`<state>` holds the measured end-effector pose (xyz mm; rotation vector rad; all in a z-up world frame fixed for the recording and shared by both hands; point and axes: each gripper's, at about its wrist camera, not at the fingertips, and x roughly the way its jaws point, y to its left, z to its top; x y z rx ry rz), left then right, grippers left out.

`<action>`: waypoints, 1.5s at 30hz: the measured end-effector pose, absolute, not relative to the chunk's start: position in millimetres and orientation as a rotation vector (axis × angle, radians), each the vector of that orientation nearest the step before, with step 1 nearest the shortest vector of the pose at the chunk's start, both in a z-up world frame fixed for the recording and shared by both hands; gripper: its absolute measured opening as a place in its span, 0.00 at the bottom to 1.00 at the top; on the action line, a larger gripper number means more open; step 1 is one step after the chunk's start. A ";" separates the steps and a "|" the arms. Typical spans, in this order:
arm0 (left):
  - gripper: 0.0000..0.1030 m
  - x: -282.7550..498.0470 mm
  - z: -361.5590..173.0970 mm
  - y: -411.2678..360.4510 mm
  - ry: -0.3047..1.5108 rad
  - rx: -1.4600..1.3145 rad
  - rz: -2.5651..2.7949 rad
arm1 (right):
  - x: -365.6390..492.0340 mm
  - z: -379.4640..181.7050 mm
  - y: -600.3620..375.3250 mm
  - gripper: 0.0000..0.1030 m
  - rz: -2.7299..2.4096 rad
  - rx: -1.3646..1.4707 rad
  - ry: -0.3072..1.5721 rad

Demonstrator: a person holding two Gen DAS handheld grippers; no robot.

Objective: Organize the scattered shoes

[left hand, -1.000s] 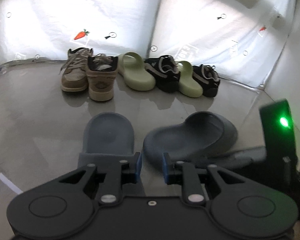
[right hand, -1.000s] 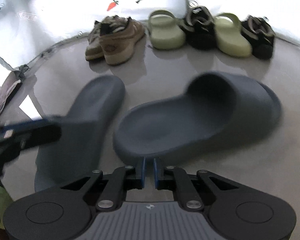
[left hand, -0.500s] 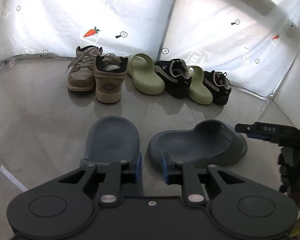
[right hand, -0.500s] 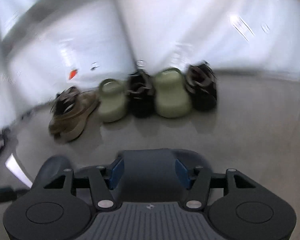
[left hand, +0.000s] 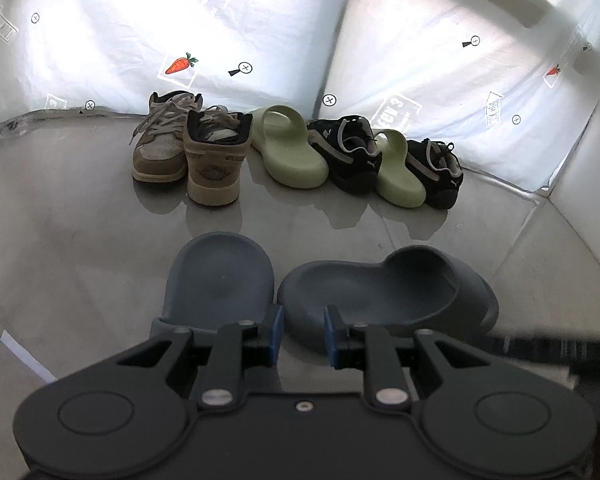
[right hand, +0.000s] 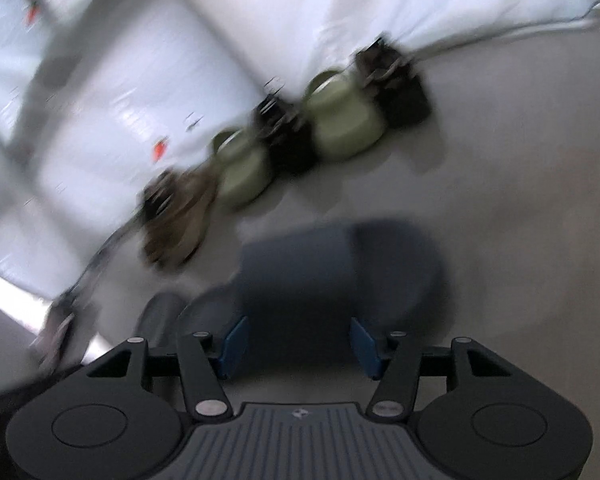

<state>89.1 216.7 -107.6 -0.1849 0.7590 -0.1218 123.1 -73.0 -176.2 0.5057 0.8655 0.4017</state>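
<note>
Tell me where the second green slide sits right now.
In the left wrist view, the second green slide sits in the back row toward the right, wedged between the two black sneakers near the white backdrop.

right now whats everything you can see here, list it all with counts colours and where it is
tan sneakers: 2, beige and brown with pale laces, left end of the back row by the sheet
green slides: 2, pale green, back row, alternating with the black sneakers
black sneakers: 2, black with grey trim, back row, right half
blue-grey slides: 2, dark blue-grey, near floor in front of the row, side by side
white sheet: 1, white with small printed marks and carrots, backdrop behind the row
floor: 1, grey, glossy
left gripper: 1, black with blue pads, narrow gap, holding nothing
right gripper: 1, black with blue pads, wide open over a blue-grey slide; view blurred
</note>
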 end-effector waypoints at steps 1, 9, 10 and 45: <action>0.21 88.5 -107.5 216.6 0.758 -0.181 -0.125 | 116.6 -176.5 -65.5 0.56 0.428 0.482 0.885; 0.22 86.5 -111.6 221.1 0.781 -0.169 -0.156 | 113.2 -158.8 -48.0 0.69 0.375 0.216 0.769; 0.22 85.4 -110.9 221.5 0.778 -0.162 -0.160 | 117.4 -161.2 -47.5 0.69 0.380 0.207 0.773; 0.22 75.1 -109.6 250.2 0.758 -0.199 -0.070 | 124.6 -156.0 4.1 0.85 0.668 -0.115 0.862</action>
